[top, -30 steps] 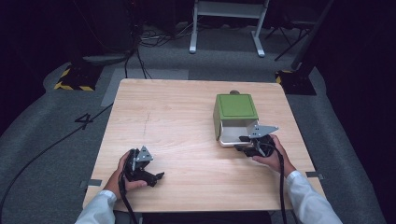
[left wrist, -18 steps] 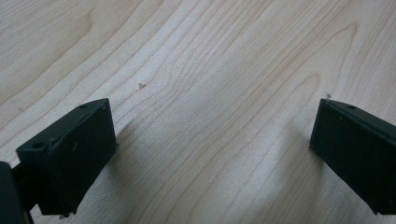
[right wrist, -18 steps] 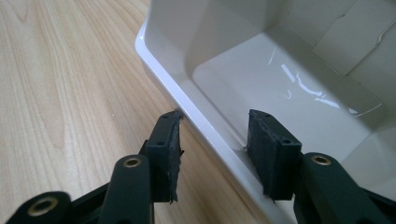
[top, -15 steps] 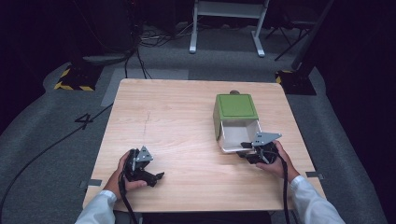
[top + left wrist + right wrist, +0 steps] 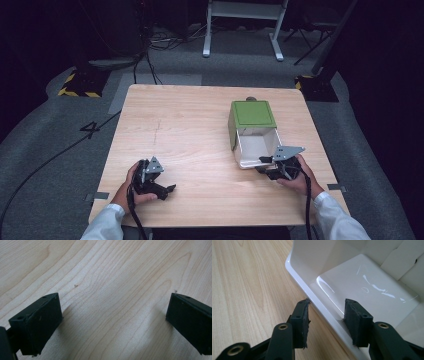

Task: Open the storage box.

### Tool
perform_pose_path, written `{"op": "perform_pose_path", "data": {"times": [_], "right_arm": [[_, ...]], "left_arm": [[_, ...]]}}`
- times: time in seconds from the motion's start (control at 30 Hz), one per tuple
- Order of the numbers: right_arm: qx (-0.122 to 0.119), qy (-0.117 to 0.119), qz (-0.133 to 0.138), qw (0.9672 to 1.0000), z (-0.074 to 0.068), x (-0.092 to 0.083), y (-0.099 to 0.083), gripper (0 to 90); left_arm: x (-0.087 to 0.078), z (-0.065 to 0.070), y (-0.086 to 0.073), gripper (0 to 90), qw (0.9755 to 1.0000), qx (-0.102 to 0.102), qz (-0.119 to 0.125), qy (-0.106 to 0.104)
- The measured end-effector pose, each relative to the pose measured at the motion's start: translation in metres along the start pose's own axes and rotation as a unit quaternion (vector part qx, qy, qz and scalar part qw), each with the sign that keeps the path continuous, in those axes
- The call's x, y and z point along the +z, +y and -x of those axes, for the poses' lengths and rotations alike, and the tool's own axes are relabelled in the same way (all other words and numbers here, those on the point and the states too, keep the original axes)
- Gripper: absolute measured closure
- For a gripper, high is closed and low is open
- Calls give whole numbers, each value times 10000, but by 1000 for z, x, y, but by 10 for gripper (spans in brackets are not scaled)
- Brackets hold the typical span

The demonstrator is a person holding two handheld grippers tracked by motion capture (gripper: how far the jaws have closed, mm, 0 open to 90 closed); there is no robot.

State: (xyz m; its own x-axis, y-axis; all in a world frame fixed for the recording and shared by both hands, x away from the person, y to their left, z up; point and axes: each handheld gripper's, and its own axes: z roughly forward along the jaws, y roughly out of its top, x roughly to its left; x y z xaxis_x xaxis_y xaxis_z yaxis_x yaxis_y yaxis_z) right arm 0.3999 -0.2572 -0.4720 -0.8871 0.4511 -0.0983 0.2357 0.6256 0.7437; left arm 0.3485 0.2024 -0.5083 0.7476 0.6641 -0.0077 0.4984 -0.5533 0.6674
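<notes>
On pale wood desk point(image 5: 190, 125), right tool point(image 5: 325, 315) straddling glossy white tray point(image 5: 362, 277) rim, not yet clamped; likely light, stiff, slippery; left tool point(image 5: 112, 315) released

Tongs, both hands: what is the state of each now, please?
Left tongs: open, holding nothing.
Right tongs: astride the white tray's rim; grip cannot be told.
</notes>
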Motion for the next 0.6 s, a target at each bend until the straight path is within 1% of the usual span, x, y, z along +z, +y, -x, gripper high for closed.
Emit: {"op": "perform_pose_path", "data": {"times": [0.1,0.6], "right_arm": [[-40,25,11,10000,-2,-2,-2,559],[-87,82,23,9999,-7,-6,-5,568]], "left_arm": [[0,0,0,5,10000,-1,1,1],[0,0,0,5,10000,-2,2,0]]}}
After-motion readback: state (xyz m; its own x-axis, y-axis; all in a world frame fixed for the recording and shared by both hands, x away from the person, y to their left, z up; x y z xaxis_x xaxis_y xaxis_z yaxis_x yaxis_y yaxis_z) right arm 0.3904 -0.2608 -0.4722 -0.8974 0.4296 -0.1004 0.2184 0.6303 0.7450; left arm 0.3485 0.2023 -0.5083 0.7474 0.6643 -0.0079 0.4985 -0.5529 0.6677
